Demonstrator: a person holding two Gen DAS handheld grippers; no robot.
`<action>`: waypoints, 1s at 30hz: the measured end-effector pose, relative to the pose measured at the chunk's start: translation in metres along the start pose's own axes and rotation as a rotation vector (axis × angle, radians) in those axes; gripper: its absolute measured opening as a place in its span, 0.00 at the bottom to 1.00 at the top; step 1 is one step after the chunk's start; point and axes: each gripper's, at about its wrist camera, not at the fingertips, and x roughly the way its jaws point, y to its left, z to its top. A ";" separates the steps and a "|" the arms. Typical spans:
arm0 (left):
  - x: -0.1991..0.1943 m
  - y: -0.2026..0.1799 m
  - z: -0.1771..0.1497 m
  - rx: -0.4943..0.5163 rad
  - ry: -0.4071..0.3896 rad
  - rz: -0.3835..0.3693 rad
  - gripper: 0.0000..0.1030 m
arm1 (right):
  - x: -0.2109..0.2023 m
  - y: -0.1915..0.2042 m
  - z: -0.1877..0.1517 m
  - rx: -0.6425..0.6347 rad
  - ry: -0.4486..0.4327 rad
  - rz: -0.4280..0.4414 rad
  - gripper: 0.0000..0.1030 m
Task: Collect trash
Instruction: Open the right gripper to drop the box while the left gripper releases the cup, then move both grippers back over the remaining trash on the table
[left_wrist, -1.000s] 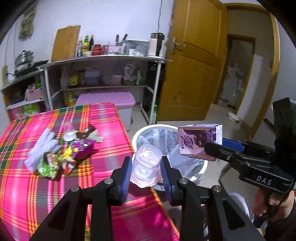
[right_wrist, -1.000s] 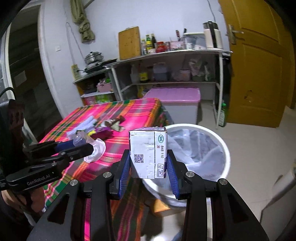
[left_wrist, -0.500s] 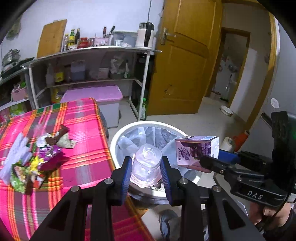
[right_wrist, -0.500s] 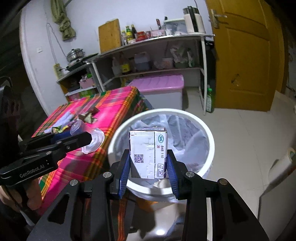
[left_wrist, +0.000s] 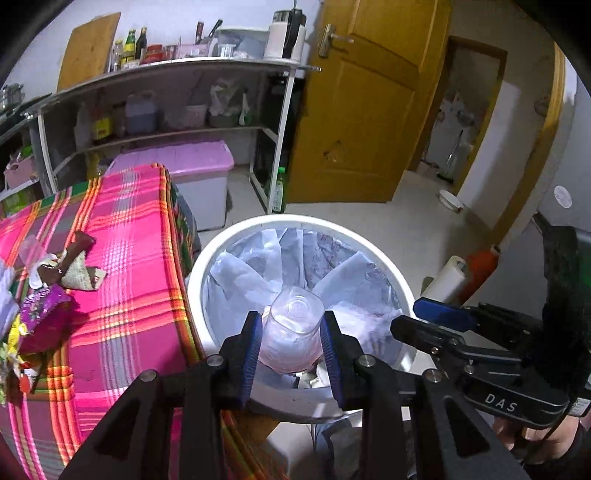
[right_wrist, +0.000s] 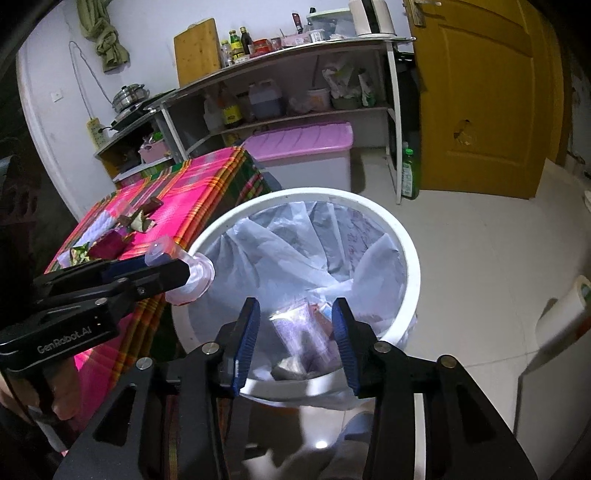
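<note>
My left gripper (left_wrist: 291, 326) is shut on a clear plastic cup (left_wrist: 291, 343), held bottom-forward over the white bin (left_wrist: 388, 266) lined with a pale bag. In the right wrist view the same cup (right_wrist: 194, 278) hangs at the bin's left rim in the left gripper (right_wrist: 181, 275). My right gripper (right_wrist: 295, 321) is over the bin (right_wrist: 410, 251), and its jaws are opening with nothing pressed between the pads. The purple milk carton (right_wrist: 304, 334) shows blurred below them, inside the bin. Wrappers (left_wrist: 48, 291) lie on the pink plaid table (left_wrist: 122, 258).
The table's edge stands right against the bin's left side. A pink-lidded storage box (left_wrist: 184, 166) and a loaded metal shelf (left_wrist: 166, 70) are behind. A green bottle (left_wrist: 279, 192) stands by the yellow door (left_wrist: 362, 110). A paper roll (left_wrist: 443, 280) lies on the floor right of the bin.
Both grippers moved from beside the table to over the bin and sank toward it. The right jaws spread and the carton left them, dropping into the bin. The left still holds the cup.
</note>
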 end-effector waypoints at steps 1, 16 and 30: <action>0.003 0.000 0.000 -0.002 0.008 0.000 0.31 | 0.001 -0.001 0.000 0.002 0.000 0.000 0.42; -0.011 0.009 -0.006 -0.048 -0.005 -0.009 0.41 | -0.019 0.013 0.000 -0.014 -0.030 0.003 0.42; -0.077 0.026 -0.032 -0.078 -0.102 0.049 0.41 | -0.047 0.053 -0.004 -0.086 -0.068 0.036 0.42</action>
